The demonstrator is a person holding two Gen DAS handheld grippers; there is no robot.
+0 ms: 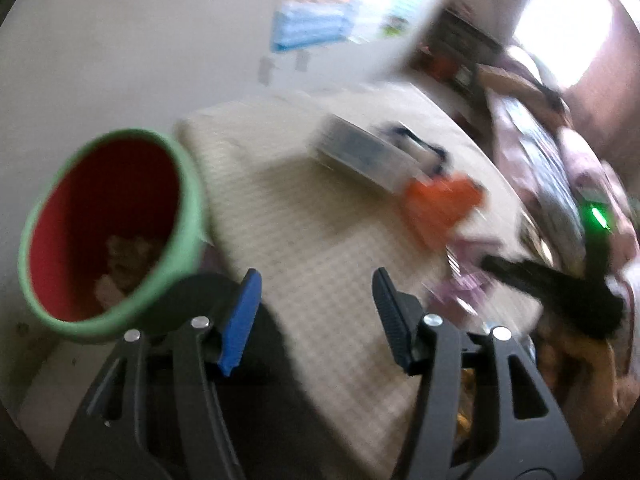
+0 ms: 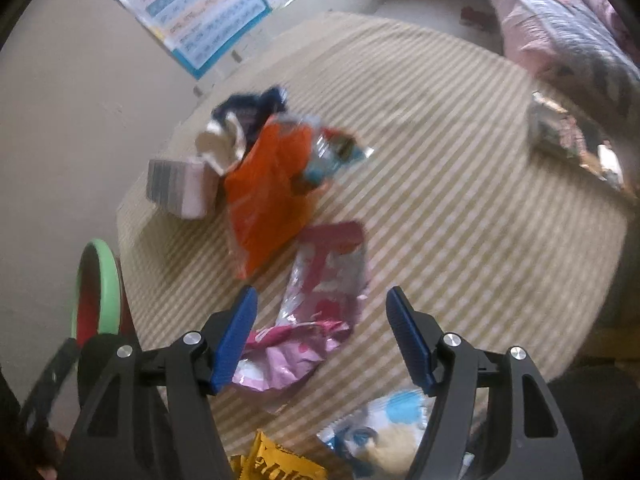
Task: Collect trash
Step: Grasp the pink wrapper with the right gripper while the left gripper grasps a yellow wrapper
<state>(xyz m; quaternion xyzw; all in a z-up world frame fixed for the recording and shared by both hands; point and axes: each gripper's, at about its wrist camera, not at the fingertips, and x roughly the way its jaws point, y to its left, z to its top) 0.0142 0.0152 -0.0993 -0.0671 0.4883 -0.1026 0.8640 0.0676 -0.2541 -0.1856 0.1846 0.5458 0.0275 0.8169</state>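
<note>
Pink wrapper [image 2: 320, 312] lies flat on the striped mattress [image 2: 480, 240], directly between and just ahead of the right gripper [image 2: 320, 334], whose blue-padded jaws stand spread and hold nothing. Judged step: the approach to a pick, wrapper not yet pinched. Next move likely calls for lowering the jaws astride the crumpled near end and closing on a raised fold, since thin film lying flat gives little to bite. Orange wrapper [image 2: 268, 196] sits at 11 o'clock from the pink one, touching a blue-and-silver wrapper [image 2: 340, 152] and a pale box [image 2: 180, 184]. More litter at 6 o'clock: a yellow packet [image 2: 276, 464] with dark lettering, cut off and unreadable, and a light blue packet [image 2: 384, 420]. Green bin [image 1: 112, 232] with a red inside stands off the mattress edge at 9 o'clock, some scraps already in its bottom. Left gripper [image 1: 316, 308] hangs near the bin, jaws apart, empty. Wall chart [image 2: 208, 12] bears rows of print, too blurred to read. No brand legible anywhere.
</note>
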